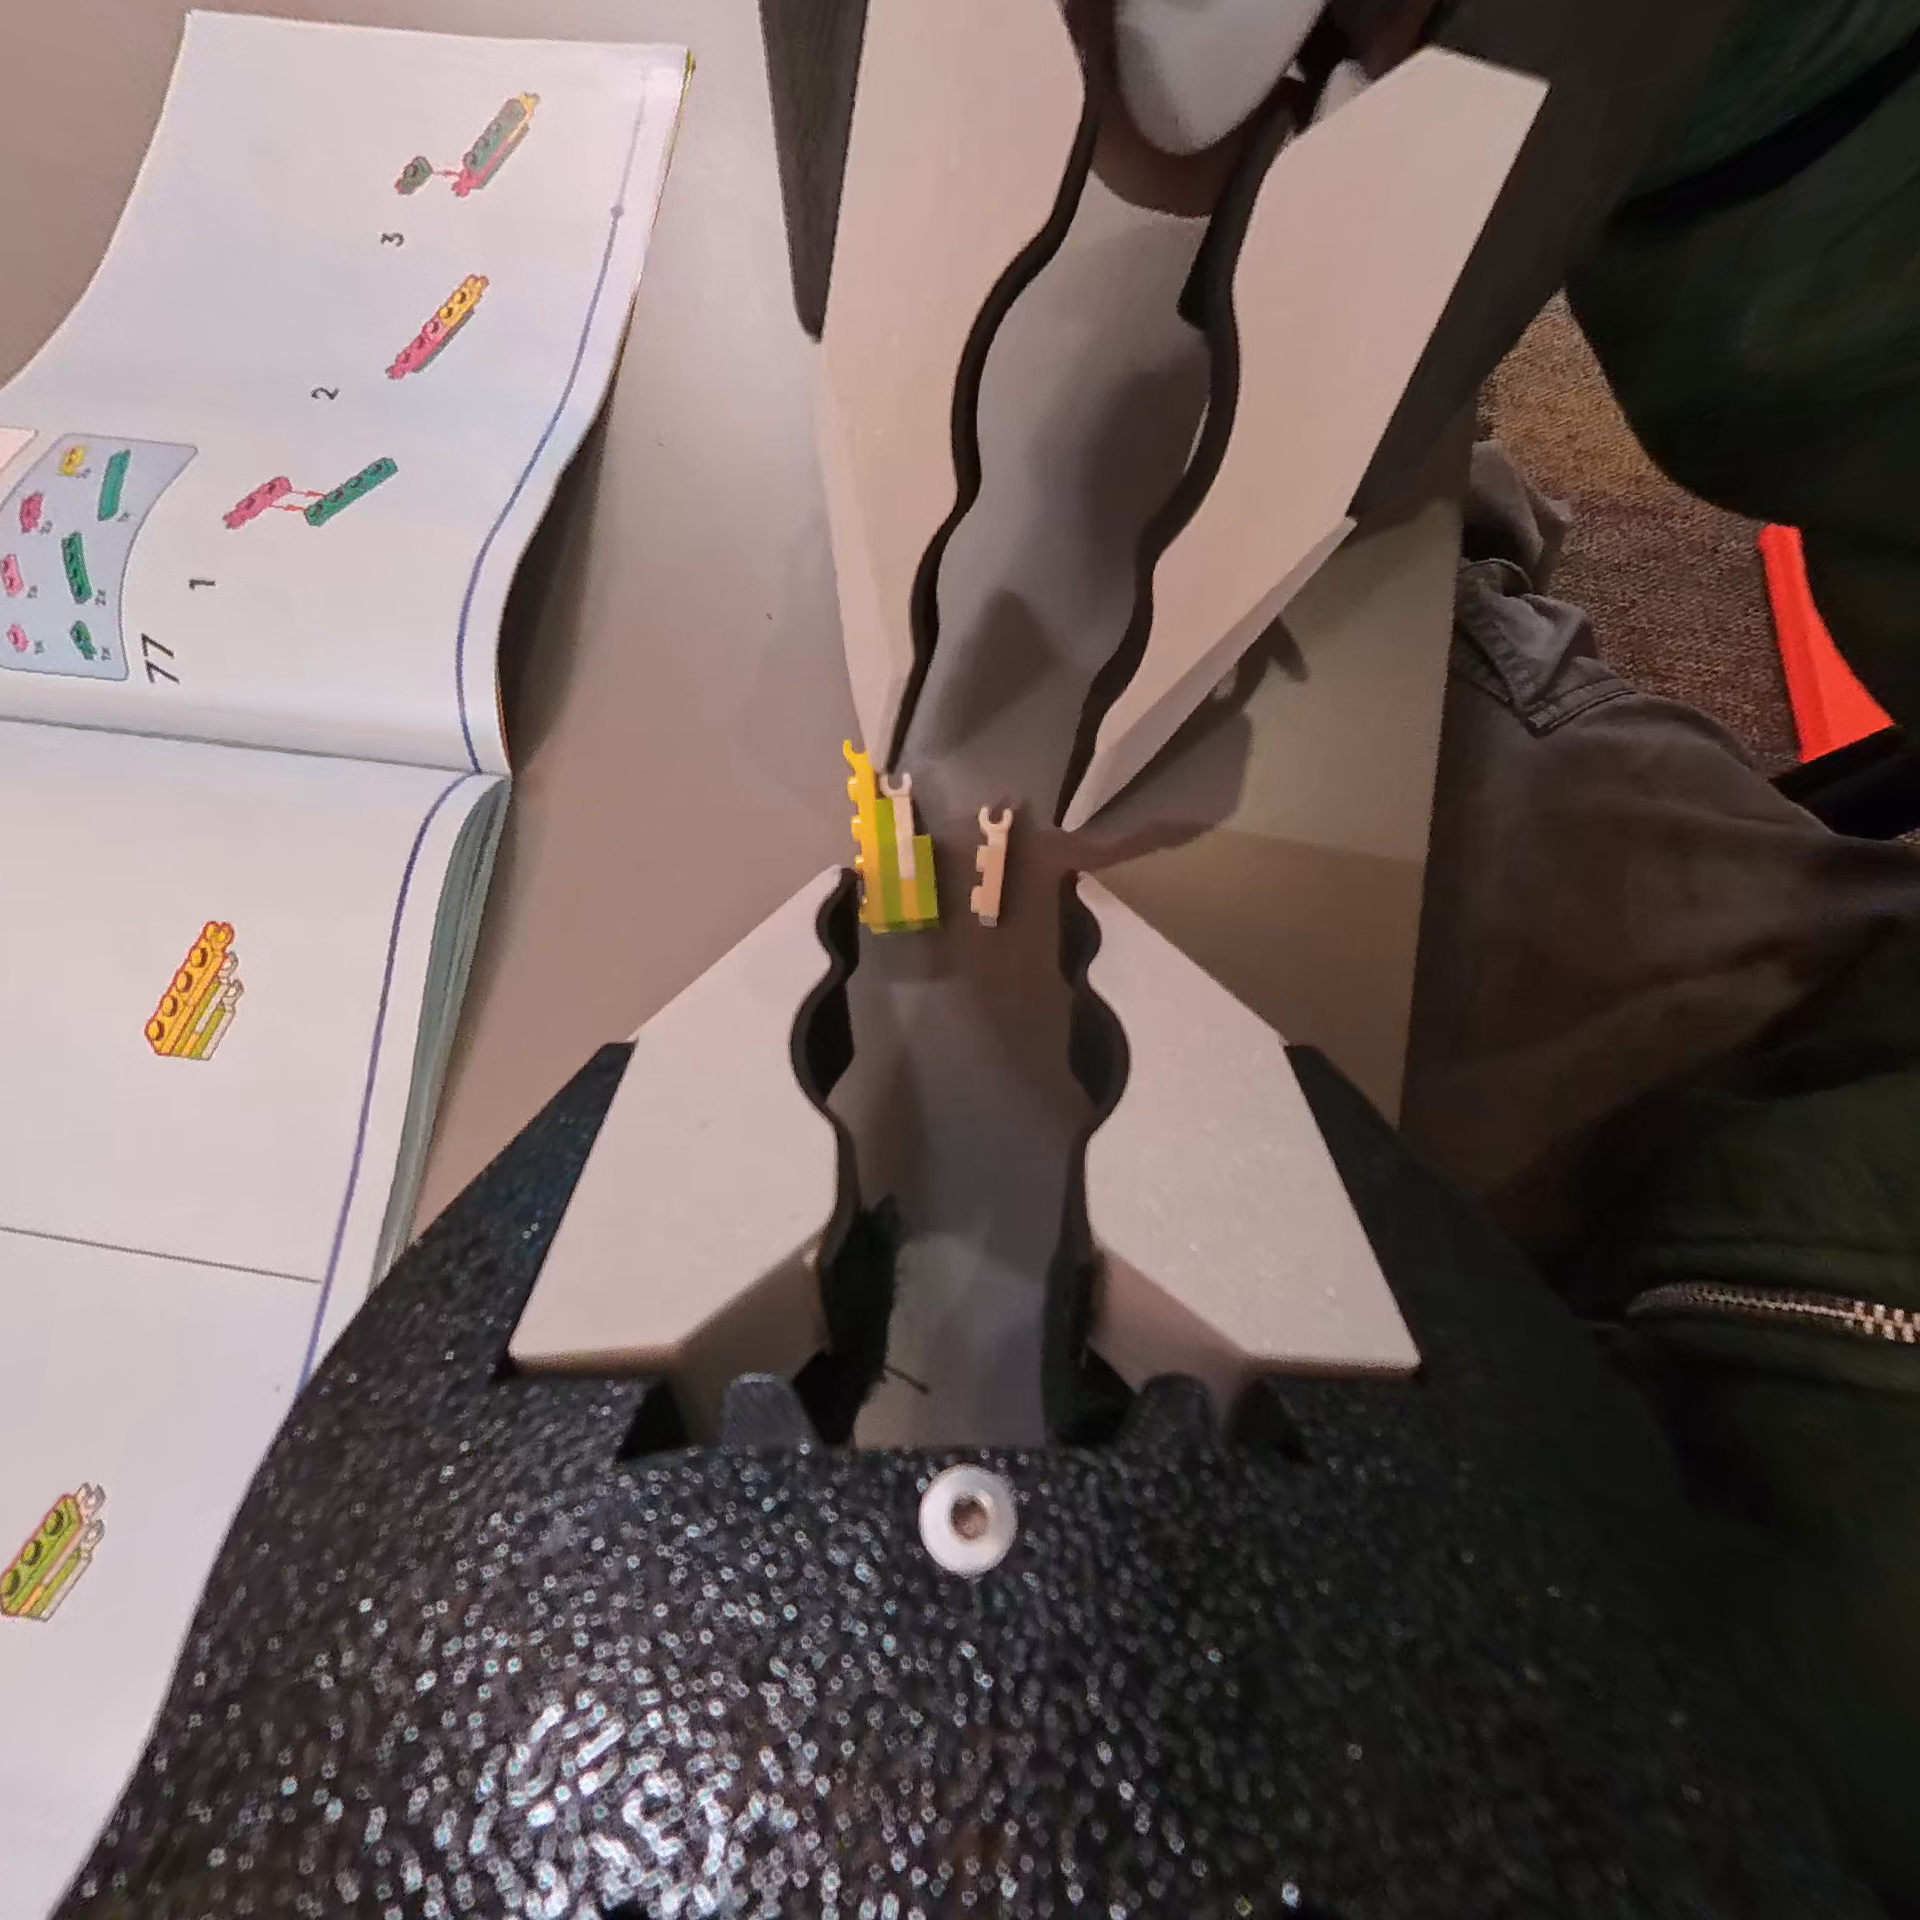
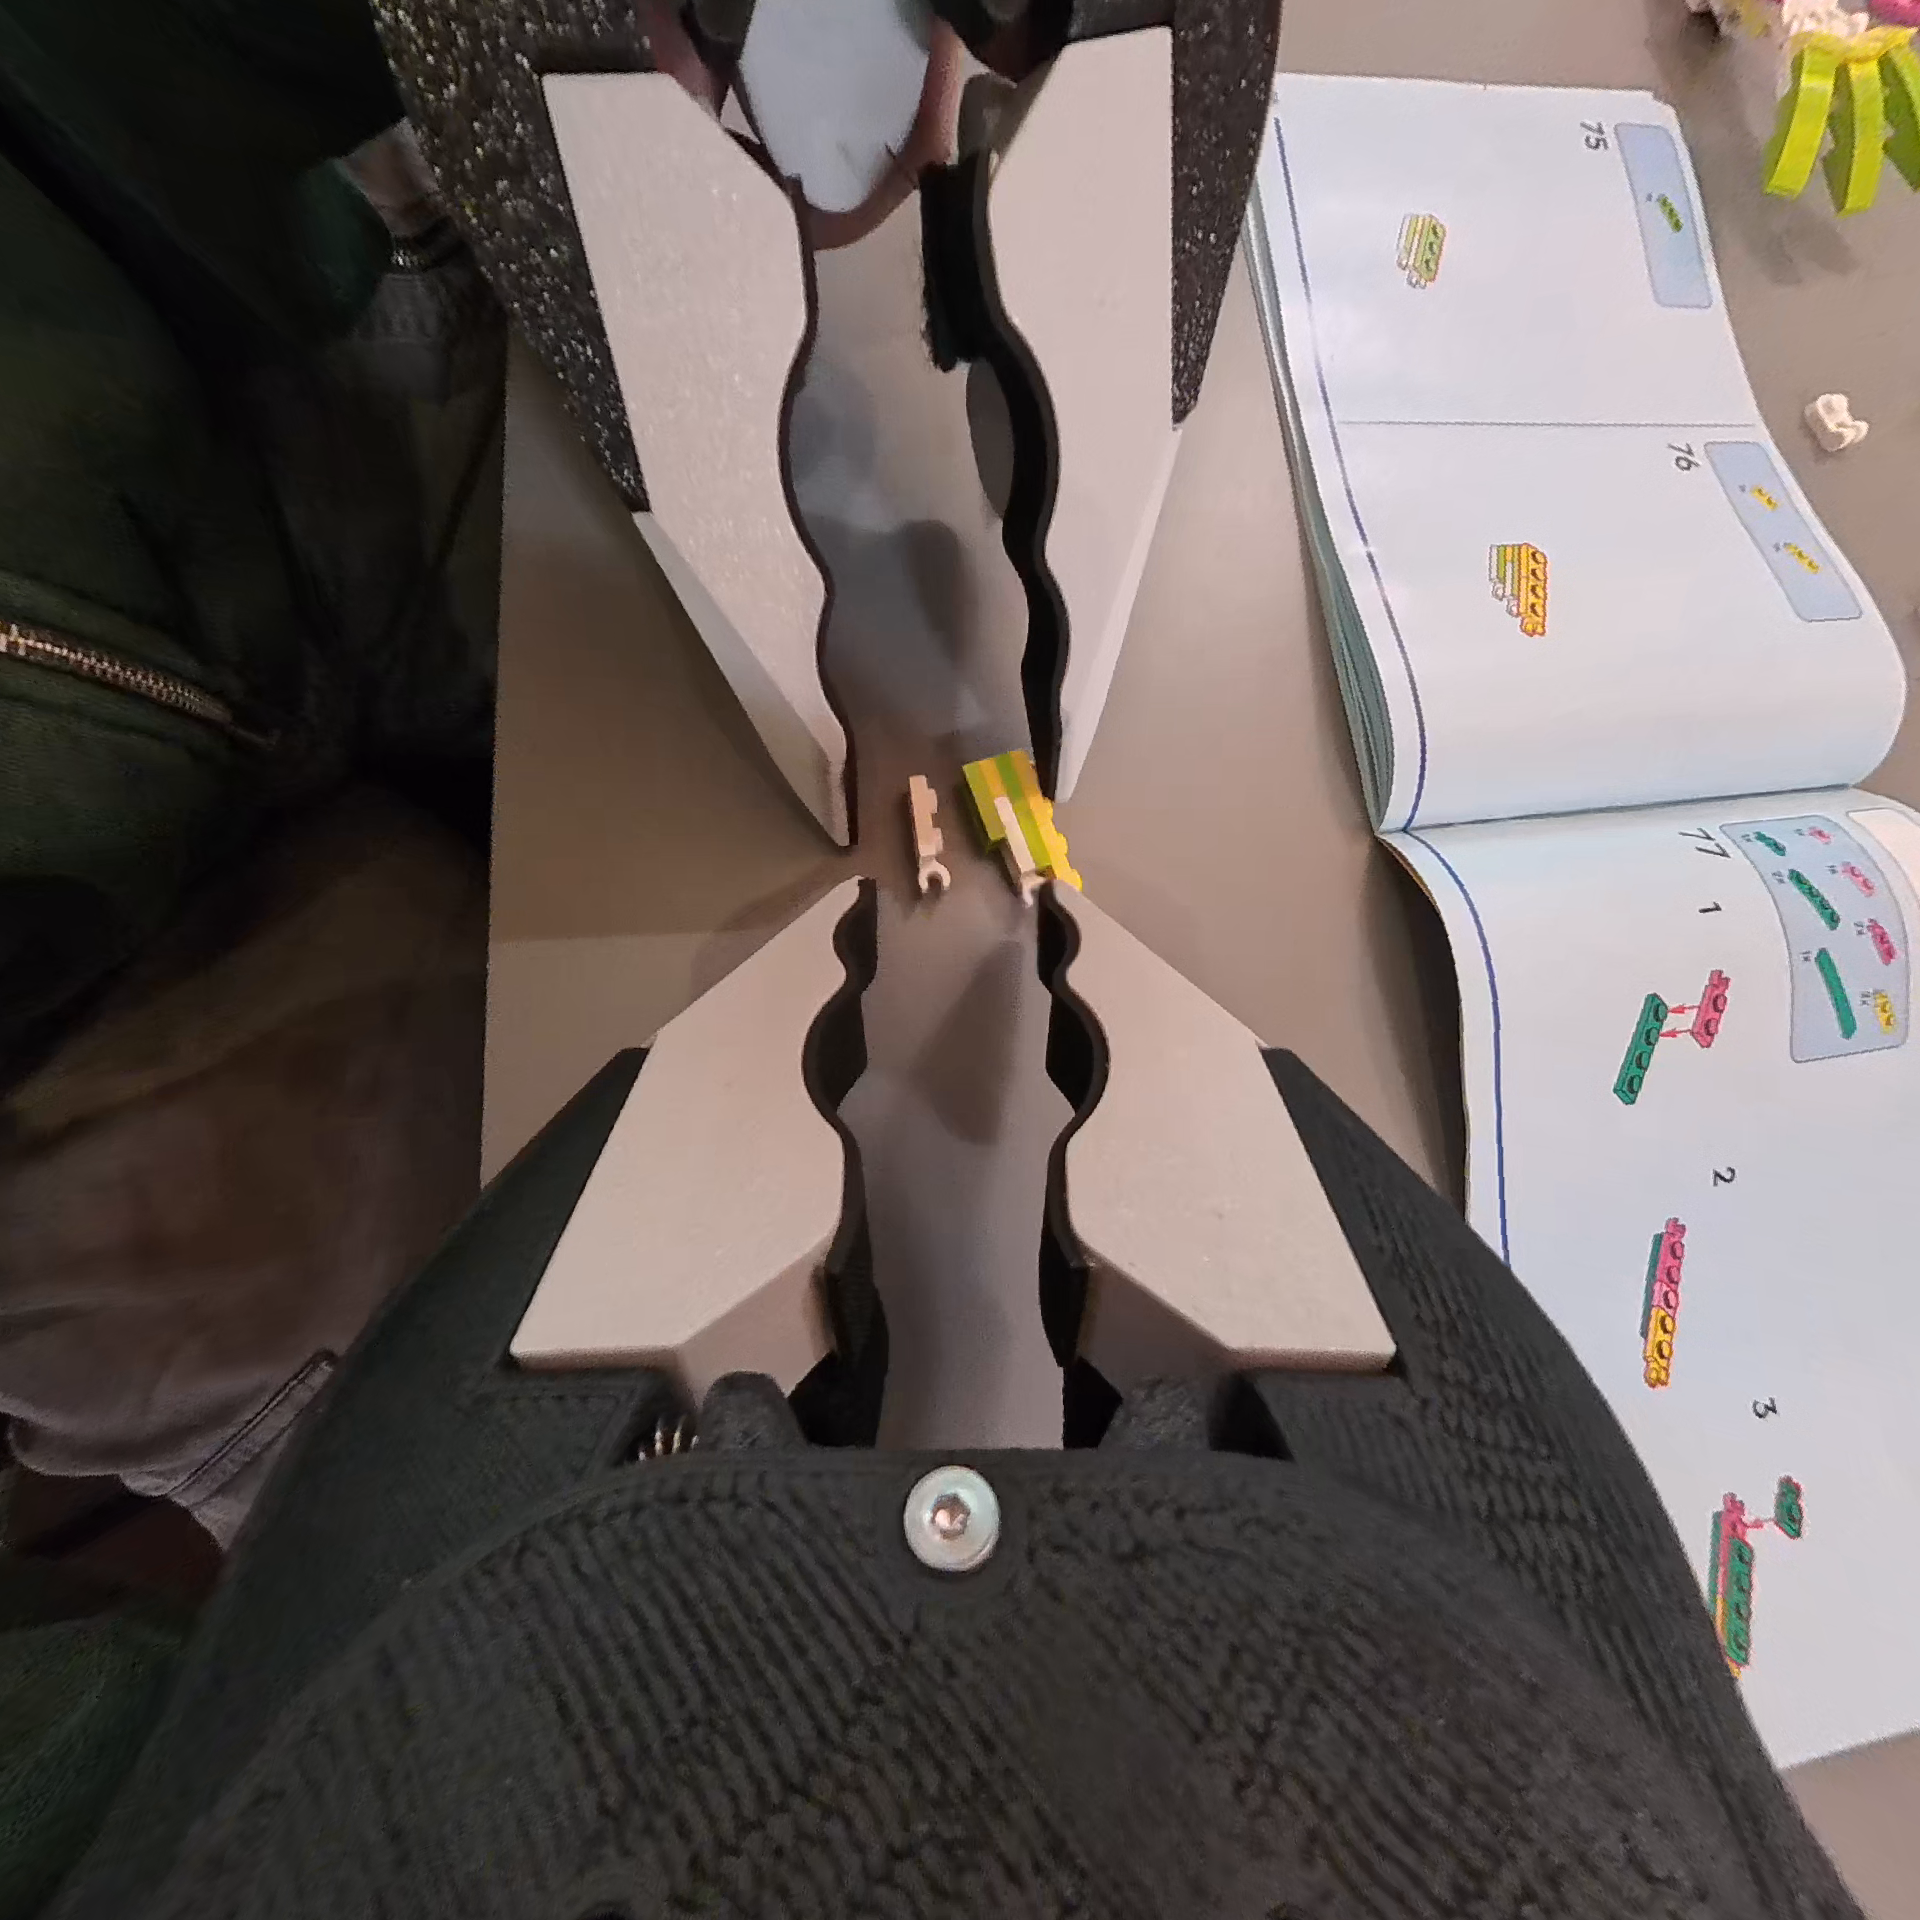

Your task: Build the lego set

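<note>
A plain grey-beige table (image 1: 665, 623) carries an open instruction booklet (image 1: 260, 831). Near the table's edge by the person's lap, the left gripper (image 1: 956, 883) and right gripper (image 2: 951, 894) meet tip to tip, fingers parted with nothing held, framing a yellow-green brick stack (image 1: 896, 868) and a loose white clip plate (image 1: 992, 868) lying just apart.

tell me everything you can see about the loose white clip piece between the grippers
The white clip piece is a small, cream-white plastic plate with a C-shaped clip at one end and studs along one side. It lies on the grey table, apart from the yellow-green assembly beside it. Neither gripper touches it.
</note>
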`<move>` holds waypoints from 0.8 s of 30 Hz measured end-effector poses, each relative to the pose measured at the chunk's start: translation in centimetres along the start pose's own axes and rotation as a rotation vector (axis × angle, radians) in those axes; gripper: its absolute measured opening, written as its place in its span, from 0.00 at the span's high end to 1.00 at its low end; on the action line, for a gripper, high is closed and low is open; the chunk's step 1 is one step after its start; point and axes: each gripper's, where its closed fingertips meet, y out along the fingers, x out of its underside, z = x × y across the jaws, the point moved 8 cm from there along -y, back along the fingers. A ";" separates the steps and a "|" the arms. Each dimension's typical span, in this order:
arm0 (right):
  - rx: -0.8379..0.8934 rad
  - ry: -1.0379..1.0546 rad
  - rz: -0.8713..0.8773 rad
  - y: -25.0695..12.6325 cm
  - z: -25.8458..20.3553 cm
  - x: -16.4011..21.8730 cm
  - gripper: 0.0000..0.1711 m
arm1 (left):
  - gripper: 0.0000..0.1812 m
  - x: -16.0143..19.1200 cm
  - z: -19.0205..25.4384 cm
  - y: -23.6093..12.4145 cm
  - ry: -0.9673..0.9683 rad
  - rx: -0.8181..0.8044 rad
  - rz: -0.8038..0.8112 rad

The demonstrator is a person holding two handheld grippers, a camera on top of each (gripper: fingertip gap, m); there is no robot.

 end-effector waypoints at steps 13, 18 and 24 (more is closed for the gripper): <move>-0.145 -0.073 -0.003 1.1 1.8 -0.6 0.74 | 0.81 0.6 -0.1 -0.6 0.000 0.012 -0.010; -0.160 -0.079 -0.008 1.4 2.1 -0.8 0.79 | 0.81 0.7 -0.2 -0.6 -0.002 0.021 -0.006; -0.158 -0.070 -0.008 1.3 2.2 -0.7 0.84 | 0.82 0.7 -0.4 -0.6 0.005 0.011 0.004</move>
